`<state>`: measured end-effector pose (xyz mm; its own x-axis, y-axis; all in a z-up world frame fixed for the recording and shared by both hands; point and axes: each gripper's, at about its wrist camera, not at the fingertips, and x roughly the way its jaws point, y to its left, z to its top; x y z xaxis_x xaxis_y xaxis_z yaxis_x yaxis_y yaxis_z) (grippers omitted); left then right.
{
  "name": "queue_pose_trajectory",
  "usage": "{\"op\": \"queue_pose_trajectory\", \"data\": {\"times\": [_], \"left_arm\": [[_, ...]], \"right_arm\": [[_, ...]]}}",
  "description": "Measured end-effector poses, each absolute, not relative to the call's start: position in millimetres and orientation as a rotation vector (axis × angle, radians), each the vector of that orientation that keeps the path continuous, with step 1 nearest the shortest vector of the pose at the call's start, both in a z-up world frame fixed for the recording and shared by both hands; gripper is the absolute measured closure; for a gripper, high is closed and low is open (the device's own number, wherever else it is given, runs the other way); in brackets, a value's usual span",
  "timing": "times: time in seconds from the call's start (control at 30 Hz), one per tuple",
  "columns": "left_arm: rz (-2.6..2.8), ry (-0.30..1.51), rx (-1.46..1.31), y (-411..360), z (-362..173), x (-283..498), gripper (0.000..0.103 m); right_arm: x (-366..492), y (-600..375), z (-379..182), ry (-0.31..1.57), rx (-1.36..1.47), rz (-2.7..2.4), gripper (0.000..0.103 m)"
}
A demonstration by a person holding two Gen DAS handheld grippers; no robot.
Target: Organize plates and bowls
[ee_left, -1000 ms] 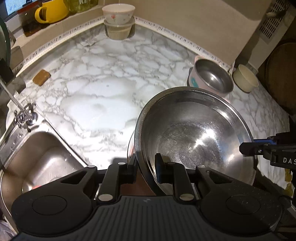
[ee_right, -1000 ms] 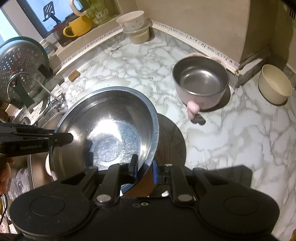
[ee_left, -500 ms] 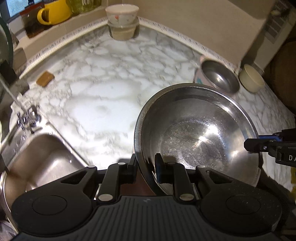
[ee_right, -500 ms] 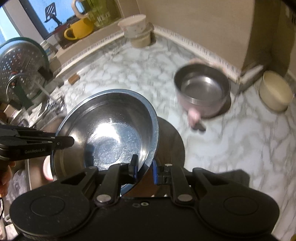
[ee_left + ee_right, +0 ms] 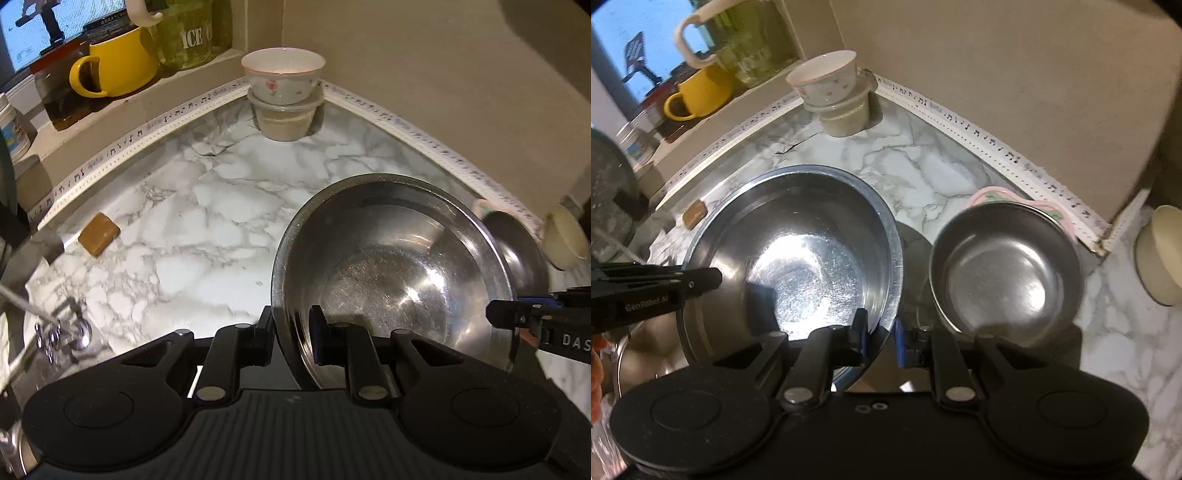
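A large steel bowl (image 5: 388, 266) hangs above the marble counter, held on both sides. My left gripper (image 5: 291, 339) is shut on its left rim. My right gripper (image 5: 879, 336) is shut on its right rim; the bowl (image 5: 798, 258) fills the left of the right wrist view. A smaller steel bowl with a pink outside (image 5: 1008, 273) stands just right of it, close by. A white flowered bowl (image 5: 282, 74) sits stacked on a clear tub (image 5: 284, 122) in the far corner. A cream bowl (image 5: 1160, 254) stands at the far right.
A yellow mug (image 5: 118, 62) and green jars (image 5: 188, 33) stand on the window ledge. A brown soap bar (image 5: 99, 234) lies on the counter at left. The tap (image 5: 55, 328) and sink are at the lower left. A dark round board (image 5: 912, 243) lies under the bowls.
Both grippers have carried the large steel bowl forward toward the back corner. The stacked bowls and the pink steel bowl now appear much nearer.
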<state>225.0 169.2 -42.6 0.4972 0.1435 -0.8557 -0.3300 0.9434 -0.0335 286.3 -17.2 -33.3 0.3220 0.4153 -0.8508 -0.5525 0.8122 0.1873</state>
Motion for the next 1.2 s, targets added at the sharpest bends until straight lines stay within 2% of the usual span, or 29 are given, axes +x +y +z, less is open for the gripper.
{"op": "queue_pose_trajectory", "data": {"times": [0.33,0.73,0.97,1.0,1.17,1.2], "left_arm": [[0.345,1.065,-0.242,205.6,-83.1,252.4,0.085],[0.334,1.089,-0.225,209.7,-98.1,257.2,0.085],[0.317,1.106,-0.258,212.6,-98.0,256.3,0.084],[0.316,1.109,-0.256,212.6,-97.7,255.3,0.083],[0.348,1.086,-0.242,216.5,-88.6,245.1,0.052],[0.352,1.077,-0.231,216.6,-84.7,242.9,0.051]], "right_arm": [[313.5,19.1,-61.3,1.104,-0.161,0.65,0.088],[317.5,31.0,-75.2,1.128,-0.181,0.642,0.086],[314.1,31.8,-70.7,1.116,-0.189,0.635,0.074],[313.4,31.1,-68.7,1.112,-0.192,0.636,0.071],[306.6,19.8,-53.1,1.086,-0.201,0.641,0.069],[304.7,16.4,-48.8,1.078,-0.198,0.644,0.069]]}}
